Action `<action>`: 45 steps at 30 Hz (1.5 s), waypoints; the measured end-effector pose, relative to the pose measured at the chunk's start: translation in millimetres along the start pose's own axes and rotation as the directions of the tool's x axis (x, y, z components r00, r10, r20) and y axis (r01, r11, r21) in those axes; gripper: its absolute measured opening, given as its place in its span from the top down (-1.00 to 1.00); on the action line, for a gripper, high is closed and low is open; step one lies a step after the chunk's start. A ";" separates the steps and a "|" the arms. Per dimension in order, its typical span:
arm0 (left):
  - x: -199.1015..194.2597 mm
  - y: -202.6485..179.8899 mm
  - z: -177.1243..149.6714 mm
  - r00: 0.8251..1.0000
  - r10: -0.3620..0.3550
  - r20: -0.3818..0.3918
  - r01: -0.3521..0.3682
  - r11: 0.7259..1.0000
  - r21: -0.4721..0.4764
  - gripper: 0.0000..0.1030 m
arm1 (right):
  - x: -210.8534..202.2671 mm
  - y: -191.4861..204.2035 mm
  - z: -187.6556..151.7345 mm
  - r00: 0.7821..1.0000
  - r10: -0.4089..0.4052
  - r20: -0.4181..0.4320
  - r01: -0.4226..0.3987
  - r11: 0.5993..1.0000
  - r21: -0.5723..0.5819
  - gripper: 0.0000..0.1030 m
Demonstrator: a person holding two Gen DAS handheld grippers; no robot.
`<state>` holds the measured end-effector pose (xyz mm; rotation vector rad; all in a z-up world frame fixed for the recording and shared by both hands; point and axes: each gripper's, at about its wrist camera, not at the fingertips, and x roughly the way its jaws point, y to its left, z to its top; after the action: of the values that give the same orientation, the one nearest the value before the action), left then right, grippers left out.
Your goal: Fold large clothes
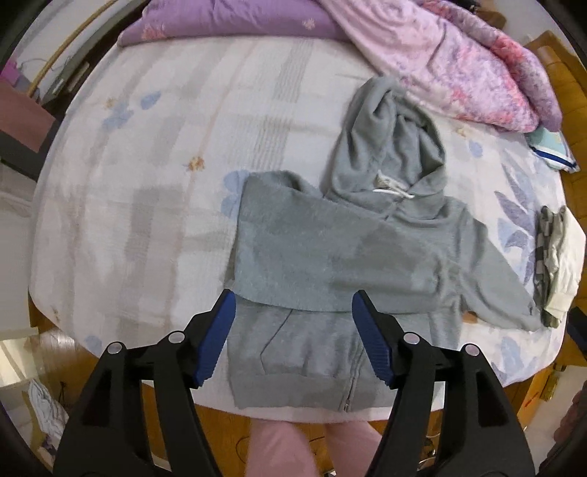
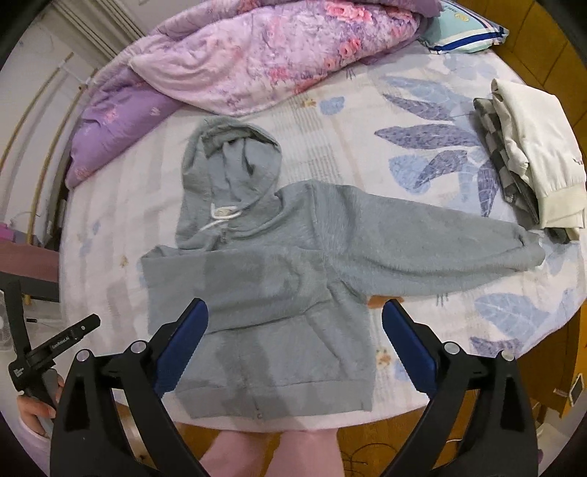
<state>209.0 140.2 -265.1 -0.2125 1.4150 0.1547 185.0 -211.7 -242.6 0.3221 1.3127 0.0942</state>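
Left wrist view: left gripper [image 1: 293, 339] hanging above the bed, blue-padded jaws spread apart, nothing between them, nothing touched. Directly below and between the jaws, grey zip hoodie [image 1: 330, 264] lying flat on the floral bedsheet [image 1: 146, 183], one sleeve folded across the chest just beyond the jaw tips, hem and zipper nearest the bed's front edge. Farther out past the jaws, hood spread open with white drawstring [image 1: 390, 189]. Beyond the right jaw, other sleeve stretched outward toward a folded clothes stack [image 1: 557, 264]. Farthest away, pink floral quilt [image 1: 458, 62] and purple pillow [image 1: 227, 22].

Right wrist view: right gripper [image 2: 295, 343] also high over the hoodie [image 2: 279, 293], jaws wide apart and empty. Beside the left jaw, a hand [image 2: 35, 407] holding the other gripper's handle.
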 end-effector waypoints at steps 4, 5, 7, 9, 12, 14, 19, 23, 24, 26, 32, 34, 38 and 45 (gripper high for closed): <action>-27.4 -3.2 -10.1 0.999 -0.010 0.031 0.009 1.000 0.025 -0.36 | -20.9 1.0 -11.6 1.000 -0.001 0.032 0.001 1.000 0.027 -0.79; -33.6 -3.3 -12.9 0.999 -0.014 0.038 0.013 0.999 0.031 -0.36 | -26.8 1.0 -16.0 0.999 -0.003 0.043 0.001 0.999 0.039 -0.79; -42.8 -3.7 -19.3 0.998 -0.028 0.055 0.025 0.999 0.045 -0.38 | -37.3 0.5 -24.7 0.998 -0.010 0.068 0.005 0.998 0.063 -0.79; -48.5 -3.8 -25.2 0.997 -0.045 0.061 0.041 0.997 0.064 -0.39 | -46.7 0.4 -32.4 0.996 -0.023 0.091 0.015 0.996 0.086 -0.79; -55.0 -5.9 -32.7 0.994 -0.094 0.053 0.088 0.991 0.103 -0.39 | -65.5 -1.5 -51.6 0.990 -0.042 0.134 0.022 0.989 0.147 -0.79; -61.1 -9.5 -39.9 0.993 -0.105 0.058 0.096 0.985 0.142 -0.39 | -75.0 -4.3 -61.9 0.986 -0.065 0.152 0.038 0.984 0.173 -0.79; -65.0 -25.6 -51.7 0.990 -0.135 0.044 0.122 0.968 0.218 -0.40 | -93.0 -16.8 -85.7 0.978 -0.114 0.173 0.074 0.971 0.225 -0.79; -66.1 -47.5 -55.1 0.988 -0.147 0.043 0.129 0.950 0.286 -0.40 | -99.5 -36.4 -98.1 0.976 -0.127 0.175 0.072 0.954 0.292 -0.79; -65.8 -53.5 -55.4 0.988 -0.149 0.039 0.131 0.946 0.298 -0.41 | -101.2 -42.8 -101.4 0.976 -0.131 0.176 0.072 0.948 0.309 -0.79; -65.6 -69.1 -56.6 0.988 -0.151 0.037 0.132 0.937 0.323 -0.42 | -103.2 -56.0 -105.4 0.973 -0.141 0.180 0.073 0.937 0.341 -0.79; -58.0 -119.2 -56.2 0.987 -0.162 0.014 0.145 0.916 0.375 -0.45 | -97.2 -111.1 -101.6 0.977 -0.138 0.162 0.055 0.900 0.432 -0.79; -49.7 -138.7 -55.8 0.985 -0.174 -0.007 0.165 0.918 0.361 -0.45 | -93.2 -132.1 -95.4 0.979 -0.136 0.154 0.053 0.892 0.449 -0.79; -28.6 -180.4 -56.5 0.977 -0.209 -0.028 0.207 0.922 0.326 -0.45 | -74.3 -189.9 -75.2 0.987 -0.112 0.112 0.047 0.882 0.468 -0.79; 34.4 -253.4 -41.3 0.980 -0.188 -0.066 0.199 0.942 0.270 -0.45 | -6.9 -307.3 -56.9 0.999 -0.045 -0.025 0.051 0.830 0.555 -0.79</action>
<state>233.5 -116.4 -291.1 -0.1228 1.4286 -0.2101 93.8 -495.7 -336.2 0.7870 1.3399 -0.3413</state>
